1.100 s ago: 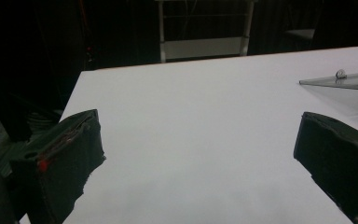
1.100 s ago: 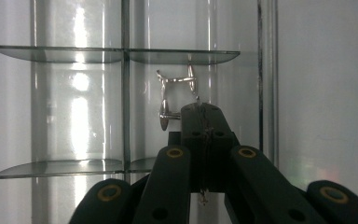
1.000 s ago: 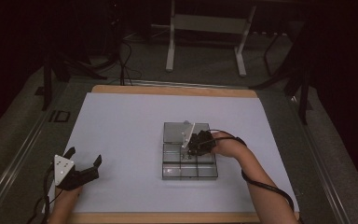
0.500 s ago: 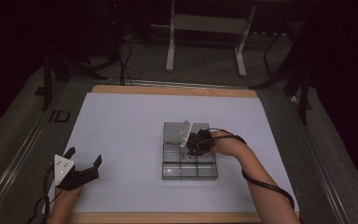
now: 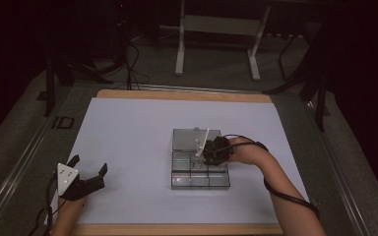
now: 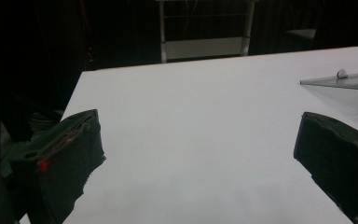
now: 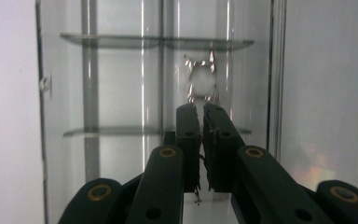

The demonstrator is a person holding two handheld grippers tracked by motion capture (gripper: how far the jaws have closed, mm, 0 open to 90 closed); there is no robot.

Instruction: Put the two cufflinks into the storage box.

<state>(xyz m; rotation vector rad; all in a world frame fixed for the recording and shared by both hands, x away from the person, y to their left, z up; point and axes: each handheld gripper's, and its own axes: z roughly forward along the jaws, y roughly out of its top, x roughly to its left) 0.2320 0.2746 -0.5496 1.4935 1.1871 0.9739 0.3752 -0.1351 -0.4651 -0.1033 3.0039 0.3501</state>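
Observation:
A clear compartment box (image 5: 199, 181) lies mid-table with its lid (image 5: 187, 139) folded open behind it. My right gripper (image 5: 207, 156) hovers over the box's back row, pointing down into it. In the right gripper view its pads (image 7: 201, 109) stand almost together, with a thin slit between them. They have just been opening a little and nothing is between them. A small shiny metal piece (image 7: 201, 80) lies in the compartment just beyond the tips. My left gripper (image 5: 87, 173) rests open at the table's front left, its jaws wide apart (image 6: 200, 158) over bare white surface.
The white table top (image 5: 128, 132) has a wooden edge (image 5: 177, 229) at the front. The box's clear dividers (image 7: 158, 42) surround the right jaws. The lid's edge (image 6: 349, 79) shows to the right of the left gripper. Stands and cables fill the dark floor behind.
My right gripper has lifted slightly above the box. The left gripper has kept still.

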